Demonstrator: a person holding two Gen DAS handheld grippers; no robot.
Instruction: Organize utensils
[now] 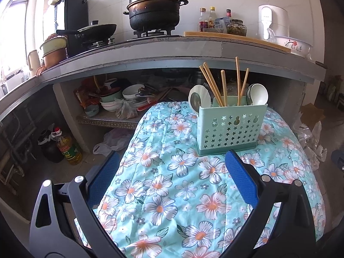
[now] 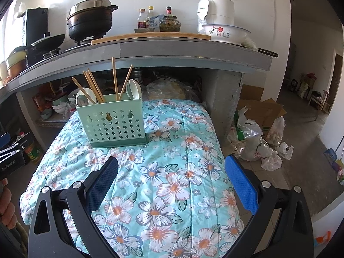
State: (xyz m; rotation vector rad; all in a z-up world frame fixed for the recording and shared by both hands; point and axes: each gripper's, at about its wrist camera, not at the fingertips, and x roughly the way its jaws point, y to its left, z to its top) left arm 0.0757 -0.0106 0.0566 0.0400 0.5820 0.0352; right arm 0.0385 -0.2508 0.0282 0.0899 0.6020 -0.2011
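Observation:
A mint-green perforated utensil holder (image 1: 230, 126) (image 2: 114, 122) stands upright on a table covered with a floral quilt (image 1: 172, 182) (image 2: 172, 172). Several wooden chopsticks (image 1: 223, 86) (image 2: 114, 79) and white spoons (image 1: 198, 99) (image 2: 134, 89) stick up out of it. My left gripper (image 1: 172, 176) is open above the quilt, short of the holder, with nothing between its blue pads. My right gripper (image 2: 172, 180) is open too, to the right of the holder and nearer to me, holding nothing. The left gripper's body (image 2: 10, 157) shows at the right wrist view's left edge.
Behind the table runs a grey kitchen counter (image 1: 172, 49) (image 2: 172, 49) with a black pot (image 1: 153, 10), a wok, bottles, a white appliance and a flowered basin (image 2: 225, 32). Bowls fill the shelf below (image 1: 120, 101). An oil bottle (image 1: 68, 148) stands on the floor left; bags and cardboard (image 2: 258, 133) lie right.

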